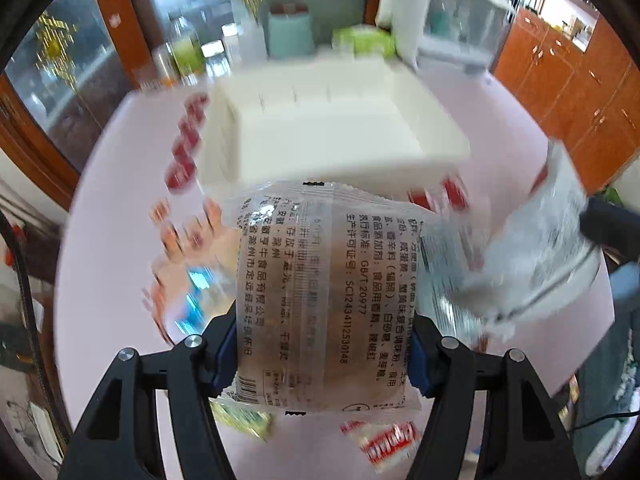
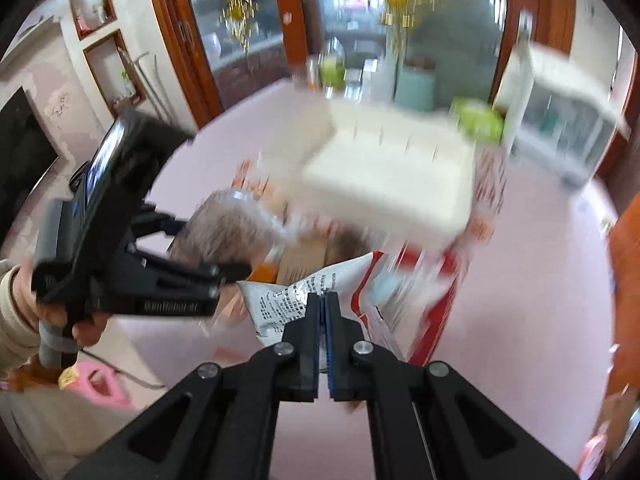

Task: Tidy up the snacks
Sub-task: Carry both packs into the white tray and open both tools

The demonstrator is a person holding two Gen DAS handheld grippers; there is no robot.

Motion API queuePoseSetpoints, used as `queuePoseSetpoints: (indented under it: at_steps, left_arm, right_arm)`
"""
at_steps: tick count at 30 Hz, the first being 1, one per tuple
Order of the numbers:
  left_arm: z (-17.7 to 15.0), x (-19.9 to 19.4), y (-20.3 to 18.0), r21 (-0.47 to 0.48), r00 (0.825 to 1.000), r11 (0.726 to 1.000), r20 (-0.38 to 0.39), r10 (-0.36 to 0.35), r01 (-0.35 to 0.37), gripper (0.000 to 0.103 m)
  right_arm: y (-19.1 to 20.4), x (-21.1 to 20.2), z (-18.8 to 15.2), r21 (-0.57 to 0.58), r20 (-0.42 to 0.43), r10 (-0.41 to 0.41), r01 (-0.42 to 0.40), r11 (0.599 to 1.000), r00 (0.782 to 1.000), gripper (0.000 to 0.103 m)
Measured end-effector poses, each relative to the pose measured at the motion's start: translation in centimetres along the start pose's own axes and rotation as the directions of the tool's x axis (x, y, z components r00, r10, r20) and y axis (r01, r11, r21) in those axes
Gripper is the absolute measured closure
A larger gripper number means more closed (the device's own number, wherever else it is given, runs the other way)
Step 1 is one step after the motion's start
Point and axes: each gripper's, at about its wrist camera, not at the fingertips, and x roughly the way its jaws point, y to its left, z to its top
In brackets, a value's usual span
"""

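Left tool (image 1: 324,356) clamps a clear noodle pack (image 1: 326,296) above the pink table (image 1: 108,280); right tool (image 2: 323,304) is pinched tight on a red-white pouch (image 2: 340,284); white organizer box (image 1: 320,128) just ahead looks empty, so sorting's barely begun, approx; red packets (image 1: 184,152) & other snacks lie loose beside it

A pale pink table (image 1: 120,280) stands before wood-framed glass doors (image 2: 224,32) and orange-brown wooden cabinets (image 1: 560,92).
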Motion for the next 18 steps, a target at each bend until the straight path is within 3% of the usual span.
queuePoseSetpoints:
  at_steps: [4, 7, 12, 18]
  left_arm:
    - [4.1, -3.3, 1.2, -0.004, 0.994, 0.999, 0.094, 0.048, -0.048, 0.038]
    - [7.3, -4.4, 2.0, -0.007, 0.980, 0.994, 0.170, 0.107, -0.108, 0.037]
    - [12.4, -4.9, 3.6, -0.040, 0.962, 0.990, 0.234, 0.138, -0.133, 0.037]
    - [16.0, -1.8, 4.6, -0.034, 0.955, 0.991, 0.264, 0.134, -0.129, 0.035]
  right_arm:
    - [-0.8, -1.6, 5.5, -0.031, 0.114, -0.080, 0.084, 0.996, 0.990, 0.101]
    - [-1.3, -1.5, 9.7, -0.040, 0.172, -0.135, 0.144, 0.989, 0.976, 0.101]
    - [-2.8, 0.9, 15.0, -0.022, 0.198, -0.208, 0.217, 0.976, 0.958, 0.101]
    - [-4.8, 4.6, 18.1, 0.052, 0.179, -0.235, 0.229, 0.972, 0.955, 0.101]
